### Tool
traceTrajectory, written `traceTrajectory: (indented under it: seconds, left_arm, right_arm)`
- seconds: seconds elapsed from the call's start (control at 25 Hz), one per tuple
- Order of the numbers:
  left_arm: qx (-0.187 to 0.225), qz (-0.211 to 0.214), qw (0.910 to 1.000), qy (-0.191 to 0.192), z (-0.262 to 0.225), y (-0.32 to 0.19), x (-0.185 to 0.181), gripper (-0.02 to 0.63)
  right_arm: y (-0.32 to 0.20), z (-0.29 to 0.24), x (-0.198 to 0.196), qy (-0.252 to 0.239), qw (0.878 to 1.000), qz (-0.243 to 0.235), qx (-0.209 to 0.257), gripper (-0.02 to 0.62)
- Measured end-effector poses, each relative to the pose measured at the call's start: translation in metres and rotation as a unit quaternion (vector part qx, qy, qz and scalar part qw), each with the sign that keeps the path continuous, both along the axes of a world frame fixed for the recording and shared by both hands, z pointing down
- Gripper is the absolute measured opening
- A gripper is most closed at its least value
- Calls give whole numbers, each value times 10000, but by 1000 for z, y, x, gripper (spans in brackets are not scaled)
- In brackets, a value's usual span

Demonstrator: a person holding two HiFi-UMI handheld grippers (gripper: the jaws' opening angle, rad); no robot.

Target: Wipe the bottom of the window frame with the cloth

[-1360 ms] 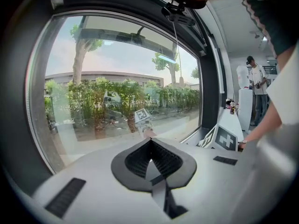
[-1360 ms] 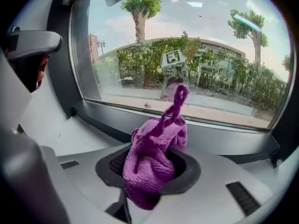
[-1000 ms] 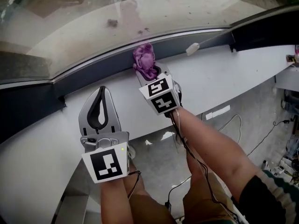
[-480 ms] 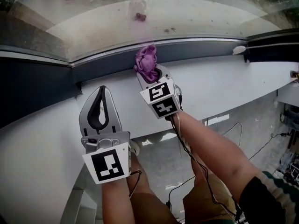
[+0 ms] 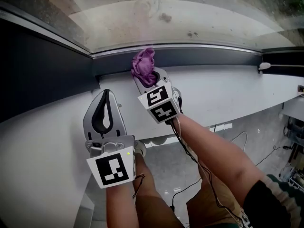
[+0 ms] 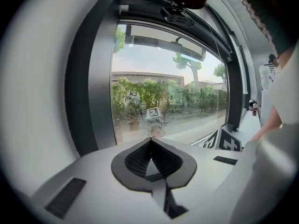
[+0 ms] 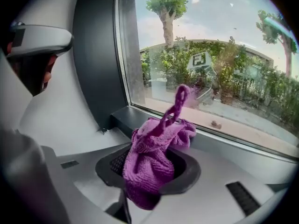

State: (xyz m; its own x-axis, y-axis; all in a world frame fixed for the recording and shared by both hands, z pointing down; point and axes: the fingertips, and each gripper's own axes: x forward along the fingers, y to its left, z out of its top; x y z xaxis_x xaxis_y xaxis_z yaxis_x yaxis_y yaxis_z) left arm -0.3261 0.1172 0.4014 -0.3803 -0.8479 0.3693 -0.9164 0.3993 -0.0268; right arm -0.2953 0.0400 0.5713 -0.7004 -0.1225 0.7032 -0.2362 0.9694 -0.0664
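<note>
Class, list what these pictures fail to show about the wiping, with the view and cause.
- Whether the purple cloth touches the bottom frame: head and right gripper views, bunched cloth covers the contact spot.
- Dirt on the frame: head view, too small.
- Inner faces of the right tool: right gripper view, cloth covers them.
- Frame's right end: head view, cut off by the edge.

Outside I see a tree (image 7: pixel 167 6) rising behind a green hedge (image 6: pixel 187 99); beneath me, a dark cable (image 5: pixel 273 149) crosses the grey floor (image 5: pixel 164 167).
</note>
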Motion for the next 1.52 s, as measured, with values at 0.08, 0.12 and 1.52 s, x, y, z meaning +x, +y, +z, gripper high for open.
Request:
traceTrajectory:
  seconds: [0.08,0.12,1.52]
  left_arm:
    - [-23,-34,10000,8,0,5,-4,3]
    - [-26,-48,10000,8,0,7,-6,3]
    - [-128,-530,9984,121,-14,44,-28,3]
  right_arm:
    - [12,-2,-15,-50,9998,-178,-15,146]
    - [18,-3,-22,-68,9996,-262,-29,146]
    - [85,-71,-86,-1007,9817,-1569,-378,146]
